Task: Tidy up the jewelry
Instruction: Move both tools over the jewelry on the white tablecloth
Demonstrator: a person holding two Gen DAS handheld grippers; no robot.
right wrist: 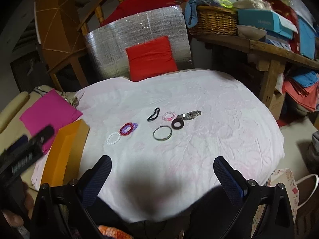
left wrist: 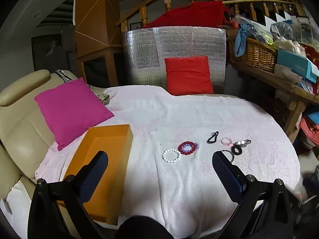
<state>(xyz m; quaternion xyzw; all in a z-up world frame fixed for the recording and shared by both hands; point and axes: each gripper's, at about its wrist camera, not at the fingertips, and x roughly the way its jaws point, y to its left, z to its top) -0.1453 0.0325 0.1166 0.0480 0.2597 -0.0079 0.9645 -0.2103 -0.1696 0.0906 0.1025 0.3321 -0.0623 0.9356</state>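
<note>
Both my claws gape empty; left claw (left wrist: 159, 171) is nearer the white bracelet (left wrist: 171, 155), dead ahead; orange box (left wrist: 111, 139) at the bed's left edge.

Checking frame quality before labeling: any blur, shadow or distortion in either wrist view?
Left wrist view: sharp, strong fisheye bending at the edges, dark vignette corners, a shadow on the white blanket near the bottom edge. Right wrist view: the left gripper at the left edge is motion-blurred; a large soft shadow darkens the blanket between the right gripper fingers; the jewelry stays legible.
</note>
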